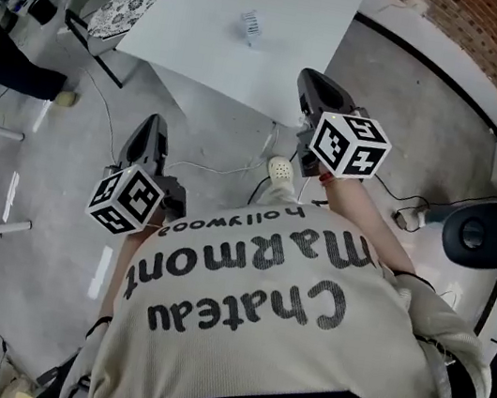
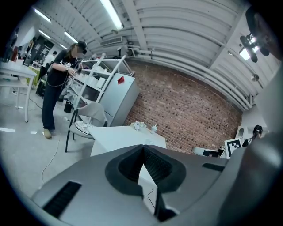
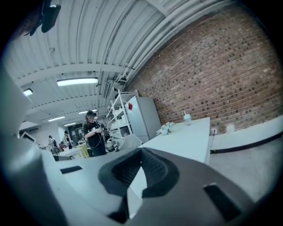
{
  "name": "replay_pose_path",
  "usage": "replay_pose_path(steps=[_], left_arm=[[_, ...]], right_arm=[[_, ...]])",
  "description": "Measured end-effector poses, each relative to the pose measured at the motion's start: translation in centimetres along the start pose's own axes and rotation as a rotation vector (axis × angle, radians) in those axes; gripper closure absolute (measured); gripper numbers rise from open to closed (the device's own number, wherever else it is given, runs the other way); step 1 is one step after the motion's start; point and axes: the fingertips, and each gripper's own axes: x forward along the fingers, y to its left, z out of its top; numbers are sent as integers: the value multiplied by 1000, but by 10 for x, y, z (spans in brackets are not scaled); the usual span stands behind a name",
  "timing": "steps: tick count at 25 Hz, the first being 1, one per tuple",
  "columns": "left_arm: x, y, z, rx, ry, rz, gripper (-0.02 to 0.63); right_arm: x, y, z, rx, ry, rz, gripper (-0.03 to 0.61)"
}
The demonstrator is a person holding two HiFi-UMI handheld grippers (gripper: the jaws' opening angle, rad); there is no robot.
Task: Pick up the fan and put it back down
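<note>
Holding the left gripper (image 1: pixel 152 125) and right gripper (image 1: pixel 313 82) closed and empty, the person (image 1: pixel 282 333) stands short of the table (image 1: pixel 210 39); what may be the fan (image 1: pixel 251 24) sits there, awaiting an approach with opened jaws.

Back of the sweatshirt (image 1: pixel 304 317), head view: large black lettering "Chateau Marmont", with a smaller "hollywood" above it near the collar, all upside down to the camera. Left cube (image 1: pixel 127 199) on the left tool (image 1: pixel 150 128) and right cube (image 1: pixel 350 146) on the right tool (image 1: pixel 315 83): black-and-white square marker patterns, no letters or digits. Red tag (image 2: pixel 120 80) on the grey cabinet (image 2: pixel 118 101), left gripper view: too small to read.
</note>
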Motion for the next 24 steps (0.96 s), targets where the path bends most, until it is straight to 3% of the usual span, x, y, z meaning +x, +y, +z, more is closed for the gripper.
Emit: replay_pose_path(steps=[24], left_arm=[[-27, 7, -6, -1, -22, 38, 612]], right_arm=[[-5, 14, -21, -30, 46, 33, 575]])
